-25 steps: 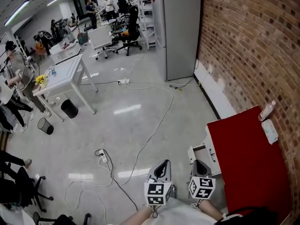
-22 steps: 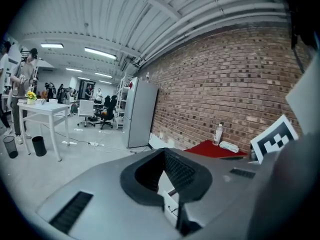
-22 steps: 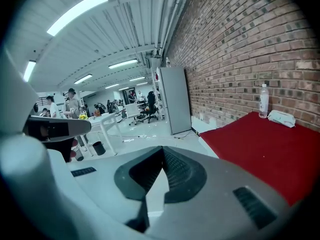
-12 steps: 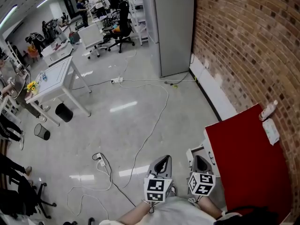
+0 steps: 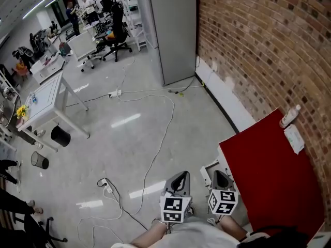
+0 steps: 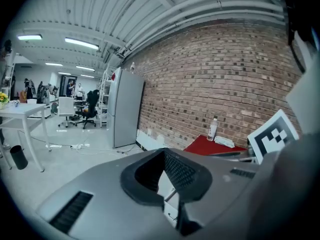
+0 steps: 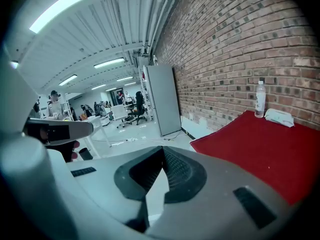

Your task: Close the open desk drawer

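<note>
The left gripper (image 5: 179, 176) has its jaws together with nothing between them, and the right gripper (image 5: 221, 175) just beside it is likewise closed and empty, both pointing forward and slightly down. The open drawer (image 5: 209, 168) sticks out from the side of the red-topped desk (image 5: 269, 174), just ahead of the right gripper's tips and a little right of the left gripper. A bottle (image 5: 289, 116) stands at the desk's far edge, well ahead and to the right of both.

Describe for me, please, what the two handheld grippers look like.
Both the left gripper and right gripper have grey moulded bodies tapering to two jaws lined with black ribbed pads. Each carries a white cube printed with black square markers.
</note>
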The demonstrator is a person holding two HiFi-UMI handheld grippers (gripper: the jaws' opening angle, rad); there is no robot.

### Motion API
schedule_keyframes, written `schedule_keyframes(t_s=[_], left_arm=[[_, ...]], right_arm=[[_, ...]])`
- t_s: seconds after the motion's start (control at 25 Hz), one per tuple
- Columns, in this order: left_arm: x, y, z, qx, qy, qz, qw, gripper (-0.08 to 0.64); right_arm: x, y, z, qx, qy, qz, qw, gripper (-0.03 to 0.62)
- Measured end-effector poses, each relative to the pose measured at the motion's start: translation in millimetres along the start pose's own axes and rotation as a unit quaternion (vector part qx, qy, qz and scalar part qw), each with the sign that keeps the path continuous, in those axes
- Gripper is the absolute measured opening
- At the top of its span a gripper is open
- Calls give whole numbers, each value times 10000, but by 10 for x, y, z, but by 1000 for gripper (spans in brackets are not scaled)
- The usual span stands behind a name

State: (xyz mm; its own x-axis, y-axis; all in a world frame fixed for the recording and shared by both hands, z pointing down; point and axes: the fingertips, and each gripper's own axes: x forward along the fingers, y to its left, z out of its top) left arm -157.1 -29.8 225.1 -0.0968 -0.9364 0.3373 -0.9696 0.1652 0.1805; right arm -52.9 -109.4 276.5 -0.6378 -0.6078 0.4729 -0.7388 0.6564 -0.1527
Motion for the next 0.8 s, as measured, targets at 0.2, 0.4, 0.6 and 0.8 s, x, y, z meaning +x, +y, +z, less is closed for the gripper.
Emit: schedule_keyframes(t_s=[0.2,0.4,0.6,0.8], left_arm=[[336,-62,-13,132,224,-536,9982,8],[649,-65,76,428,448,-1220,9906,8],[892,9,12,548,710,-1656,9821,8],[1013,15,-223,555,1005,-1917,9747,8]], right_arm=[[87,-183,-22,257,33,-435,9987,-2],[154,-282,-7,689,28,-1028,9923,-2],[232,-325,-31,952,3,-1468,9846,-2],[170,-403,-271,1195,147,-1823,9759,-2]])
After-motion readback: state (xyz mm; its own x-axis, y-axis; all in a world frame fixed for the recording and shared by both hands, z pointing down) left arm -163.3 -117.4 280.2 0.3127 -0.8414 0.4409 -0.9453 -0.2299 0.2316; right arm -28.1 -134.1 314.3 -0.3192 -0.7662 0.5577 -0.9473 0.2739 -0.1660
